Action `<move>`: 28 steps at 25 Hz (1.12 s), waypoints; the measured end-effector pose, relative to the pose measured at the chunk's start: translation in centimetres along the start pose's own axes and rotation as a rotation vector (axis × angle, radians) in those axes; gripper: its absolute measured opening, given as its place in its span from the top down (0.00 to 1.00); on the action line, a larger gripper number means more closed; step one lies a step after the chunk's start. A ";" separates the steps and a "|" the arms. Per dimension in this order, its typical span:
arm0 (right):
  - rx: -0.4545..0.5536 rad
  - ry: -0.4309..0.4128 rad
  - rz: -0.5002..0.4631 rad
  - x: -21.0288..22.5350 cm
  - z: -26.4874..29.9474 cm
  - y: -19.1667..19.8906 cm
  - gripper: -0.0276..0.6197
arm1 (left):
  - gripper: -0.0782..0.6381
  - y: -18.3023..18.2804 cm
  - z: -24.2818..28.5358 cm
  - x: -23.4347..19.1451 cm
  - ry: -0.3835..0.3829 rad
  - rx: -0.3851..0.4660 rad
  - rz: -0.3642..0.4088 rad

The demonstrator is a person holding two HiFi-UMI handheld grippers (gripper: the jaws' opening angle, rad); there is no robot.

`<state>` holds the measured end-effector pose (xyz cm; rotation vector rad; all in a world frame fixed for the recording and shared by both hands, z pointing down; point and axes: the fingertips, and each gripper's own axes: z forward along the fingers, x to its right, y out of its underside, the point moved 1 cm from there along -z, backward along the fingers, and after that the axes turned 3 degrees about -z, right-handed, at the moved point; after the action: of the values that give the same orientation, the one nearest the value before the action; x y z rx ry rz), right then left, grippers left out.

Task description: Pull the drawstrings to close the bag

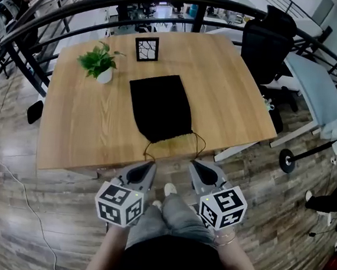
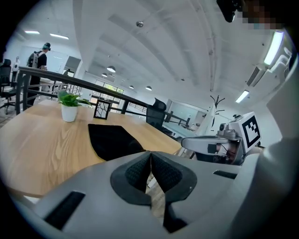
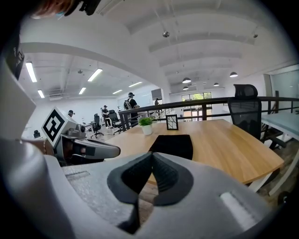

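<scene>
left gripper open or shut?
Shut and empty: the left gripper has its pads meeting at the tip, with nothing between them.

No readable text, labels or numbers anywhere.

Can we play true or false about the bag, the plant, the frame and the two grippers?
1. The bag is black. True.
2. The plant sits on top of the bag. False: it stands on the table, beside the bag and apart from it.
3. Both grippers are shut. True: the left gripper and the right gripper each have their jaws together.
4. The right gripper holds the frame. False: the frame stands on the table past the bag's far end, and that gripper holds nothing.
5. The bag lies on the table. True.
</scene>
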<state>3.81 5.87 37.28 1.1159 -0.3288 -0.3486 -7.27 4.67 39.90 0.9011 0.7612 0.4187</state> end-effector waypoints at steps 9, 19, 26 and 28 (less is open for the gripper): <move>-0.054 -0.013 -0.021 3.8 3.8 0.5 0.96 | 0.87 -0.5 3.6 -2.7 -0.045 -0.042 -0.006; -0.146 -0.046 -0.029 8.8 8.3 2.2 0.96 | 0.87 0.2 7.1 -6.6 -0.167 -0.084 -0.005; -0.217 -0.069 -0.049 10.7 11.4 4.0 0.96 | 0.87 1.5 8.6 -9.7 -0.242 -0.138 -0.018; -0.234 -0.064 -0.053 11.3 12.1 4.5 0.96 | 0.87 2.0 9.2 -10.3 -0.244 -0.163 -0.037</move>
<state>9.32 -7.04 47.19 0.8864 -0.3068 -0.4589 -7.34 -5.55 49.42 0.7675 0.5118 0.3256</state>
